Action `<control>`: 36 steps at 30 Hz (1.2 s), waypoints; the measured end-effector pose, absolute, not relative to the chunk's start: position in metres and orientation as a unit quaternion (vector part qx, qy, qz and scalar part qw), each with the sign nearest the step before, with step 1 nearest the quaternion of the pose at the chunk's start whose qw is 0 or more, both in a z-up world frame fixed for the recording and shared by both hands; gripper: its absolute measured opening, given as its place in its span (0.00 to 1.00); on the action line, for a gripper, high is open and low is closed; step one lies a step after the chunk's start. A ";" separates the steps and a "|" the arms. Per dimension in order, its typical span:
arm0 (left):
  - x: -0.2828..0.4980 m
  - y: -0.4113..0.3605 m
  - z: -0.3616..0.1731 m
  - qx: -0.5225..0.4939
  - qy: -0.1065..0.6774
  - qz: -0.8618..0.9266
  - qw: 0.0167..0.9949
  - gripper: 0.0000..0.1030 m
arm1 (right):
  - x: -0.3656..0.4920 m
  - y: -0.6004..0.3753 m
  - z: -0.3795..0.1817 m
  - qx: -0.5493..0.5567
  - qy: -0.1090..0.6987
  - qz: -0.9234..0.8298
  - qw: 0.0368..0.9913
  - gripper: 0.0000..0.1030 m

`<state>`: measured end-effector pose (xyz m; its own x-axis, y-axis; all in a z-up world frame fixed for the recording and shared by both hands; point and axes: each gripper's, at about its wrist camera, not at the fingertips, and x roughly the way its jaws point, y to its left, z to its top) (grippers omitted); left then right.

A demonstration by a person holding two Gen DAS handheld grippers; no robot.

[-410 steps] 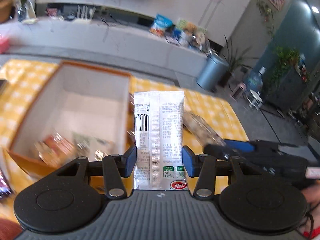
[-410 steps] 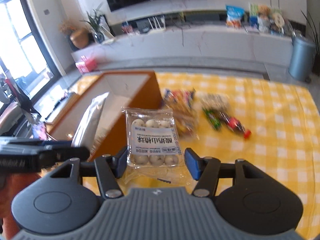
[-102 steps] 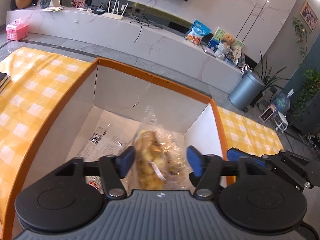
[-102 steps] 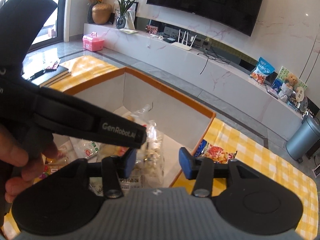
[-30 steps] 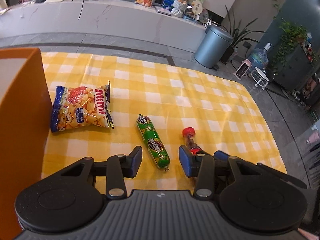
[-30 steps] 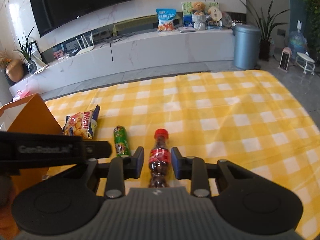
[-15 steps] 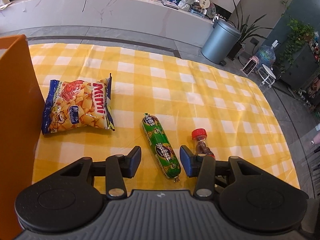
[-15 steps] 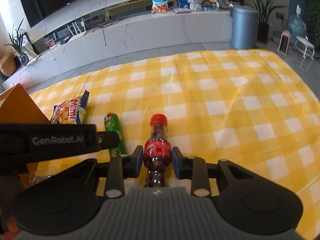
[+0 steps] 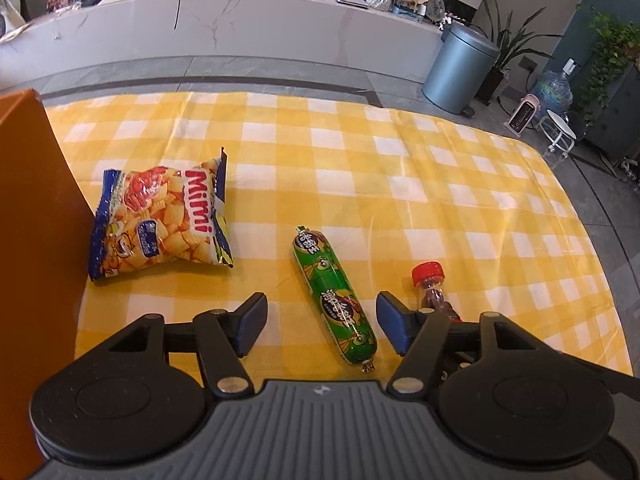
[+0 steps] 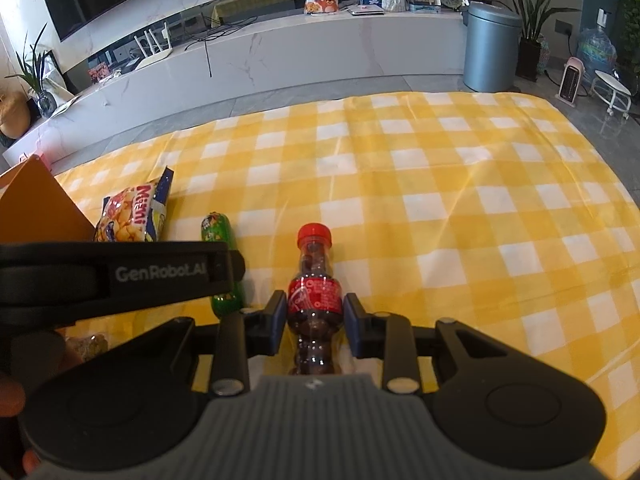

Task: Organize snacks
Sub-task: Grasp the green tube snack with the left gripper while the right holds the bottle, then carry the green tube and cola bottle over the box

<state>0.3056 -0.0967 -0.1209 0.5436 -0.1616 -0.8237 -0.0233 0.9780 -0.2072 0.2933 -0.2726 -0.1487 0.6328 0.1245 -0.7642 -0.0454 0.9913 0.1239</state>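
While the right gripper (image 10: 315, 322) pinches the cola bottle (image 10: 316, 296), seemingly firmly, left gripper (image 9: 320, 322) jaws are opening astride the green sausage (image 9: 334, 300); next: close, lift.

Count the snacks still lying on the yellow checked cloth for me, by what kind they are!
Bags of chips: 1
Green sausage sticks: 1
Little cola bottles: 1
Total: 3
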 end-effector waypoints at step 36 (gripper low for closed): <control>0.260 -0.078 -0.101 -0.143 0.437 -0.059 0.886 0.24 | 0.293 -0.268 -0.149 0.042 0.443 0.078 0.892 0.28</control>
